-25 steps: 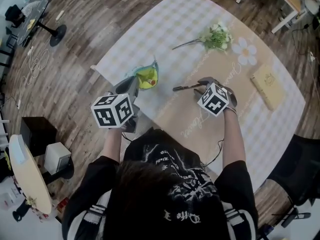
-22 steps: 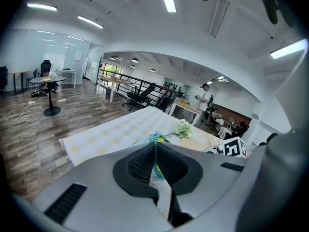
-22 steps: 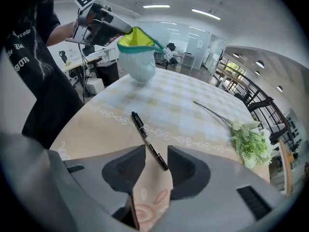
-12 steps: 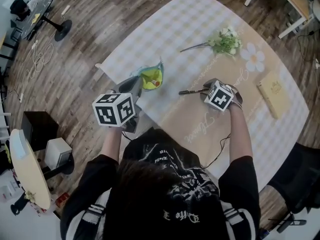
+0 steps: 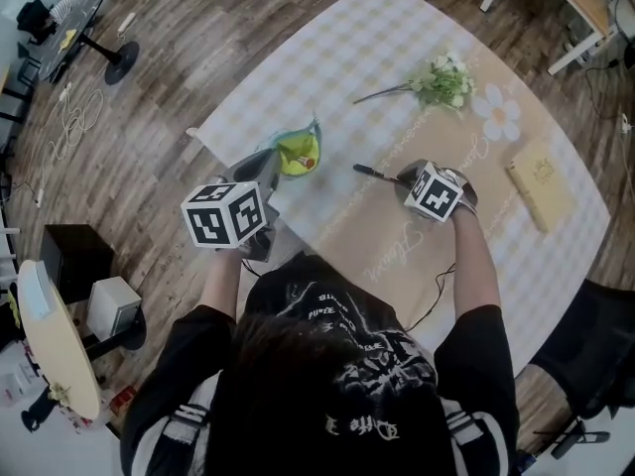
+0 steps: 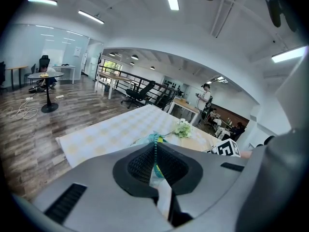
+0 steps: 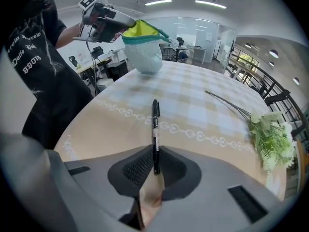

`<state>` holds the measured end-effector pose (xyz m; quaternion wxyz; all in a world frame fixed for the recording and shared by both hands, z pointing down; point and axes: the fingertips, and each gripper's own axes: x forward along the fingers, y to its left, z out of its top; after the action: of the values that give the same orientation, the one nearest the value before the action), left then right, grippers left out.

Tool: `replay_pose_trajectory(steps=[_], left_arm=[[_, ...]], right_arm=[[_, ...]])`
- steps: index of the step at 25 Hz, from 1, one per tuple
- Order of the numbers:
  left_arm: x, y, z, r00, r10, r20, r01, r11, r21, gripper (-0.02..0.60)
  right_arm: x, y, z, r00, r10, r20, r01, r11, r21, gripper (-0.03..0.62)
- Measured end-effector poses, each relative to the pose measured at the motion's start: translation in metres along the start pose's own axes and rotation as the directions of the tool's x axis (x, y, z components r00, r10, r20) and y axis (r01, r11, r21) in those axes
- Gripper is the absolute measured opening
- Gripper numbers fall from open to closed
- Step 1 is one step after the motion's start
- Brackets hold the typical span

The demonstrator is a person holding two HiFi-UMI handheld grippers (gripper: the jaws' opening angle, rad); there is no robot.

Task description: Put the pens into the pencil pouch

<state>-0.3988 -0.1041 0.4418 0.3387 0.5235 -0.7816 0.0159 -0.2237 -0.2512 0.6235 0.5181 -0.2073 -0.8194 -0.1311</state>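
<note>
A light pencil pouch [image 5: 296,153] with a yellow lining and a teal zipper stands open-mouthed near the table's left edge. My left gripper [image 5: 262,171] is shut on its rim, and the zipper edge [image 6: 155,140] runs up between the pads. In the right gripper view the pouch [image 7: 145,50] hangs from that gripper, far left. A black pen [image 5: 375,173] lies on the checked cloth, pointing toward the pouch. My right gripper [image 5: 405,178] points steeply down, its jaws closing, and the pads pinch the pen's near end [image 7: 155,124].
A sprig of green and white flowers [image 5: 437,79] lies at the far side of the table, right of the pen [image 7: 273,139]. A tan book [image 5: 541,181] rests near the right edge. A white flower print [image 5: 498,110] marks the cloth.
My right gripper has sunk onto the pen and its jaws have closed round the near end. The pen's far end has swung slightly. The left gripper and pouch have kept still.
</note>
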Motion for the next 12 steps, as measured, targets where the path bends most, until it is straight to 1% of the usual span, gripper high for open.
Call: replay_pose_trajectory(steps=[3, 5, 7, 9, 12], left_arm=[[0.001, -0.001, -0.001, 1.000, -0.005, -0.003, 0.005, 1.000, 0.002, 0.028], [0.002, -0.003, -0.002, 1.000, -0.013, -0.008, 0.013, 1.000, 0.006, 0.028], [0.004, -0.006, -0.004, 1.000, -0.023, -0.014, 0.023, 1.000, 0.010, 0.028], [0.007, -0.009, -0.005, 0.999, -0.034, -0.017, 0.034, 0.999, 0.012, 0.028], [0.014, -0.020, -0.008, 0.998, -0.058, -0.022, 0.059, 0.998, 0.026, 0.028]], right_arm=[[-0.001, 0.001, 0.002, 1.000, -0.018, -0.003, 0.018, 1.000, -0.005, 0.046], [-0.006, 0.001, 0.000, 0.999, -0.048, 0.003, 0.048, 0.999, 0.014, 0.046], [-0.015, -0.001, -0.002, 0.996, -0.089, 0.015, 0.088, 0.995, 0.040, 0.046], [-0.030, -0.004, 0.000, 0.990, -0.136, 0.047, 0.133, 0.989, 0.069, 0.046], [-0.056, -0.009, 0.000, 0.972, -0.216, 0.092, 0.205, 0.972, 0.118, 0.046]])
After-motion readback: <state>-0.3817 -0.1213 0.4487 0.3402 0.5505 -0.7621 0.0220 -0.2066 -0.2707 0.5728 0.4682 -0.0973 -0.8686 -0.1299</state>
